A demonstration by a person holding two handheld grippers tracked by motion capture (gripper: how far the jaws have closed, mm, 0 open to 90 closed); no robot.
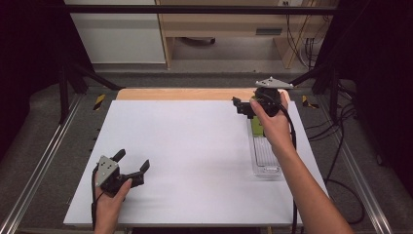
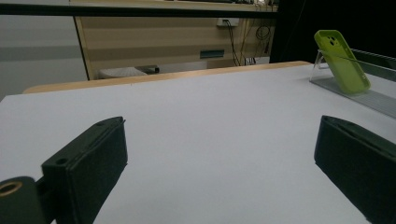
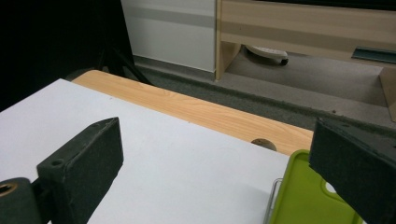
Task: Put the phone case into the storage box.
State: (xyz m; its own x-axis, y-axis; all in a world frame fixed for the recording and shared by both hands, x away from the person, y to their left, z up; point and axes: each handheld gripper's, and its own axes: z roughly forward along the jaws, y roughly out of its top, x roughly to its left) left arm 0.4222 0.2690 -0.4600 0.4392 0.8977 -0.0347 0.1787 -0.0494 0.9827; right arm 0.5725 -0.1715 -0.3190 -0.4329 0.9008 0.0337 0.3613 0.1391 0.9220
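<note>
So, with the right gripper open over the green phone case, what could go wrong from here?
1. The lime-green phone case leans tilted in a clear plastic rack; a push from the right gripper may tip it over.
2. The light rack may slide on the smooth white tabletop, since the open left gripper rests far away.

Right tongs (image 3: 217, 163) jaws wide apart over white table (image 3: 154, 158); green phone case (image 3: 308, 196) beside right jaw.

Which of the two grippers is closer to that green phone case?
Right. The right gripper hovers open just above the green phone case at the table's far right; the left gripper sits open at the near left, far off.
</note>
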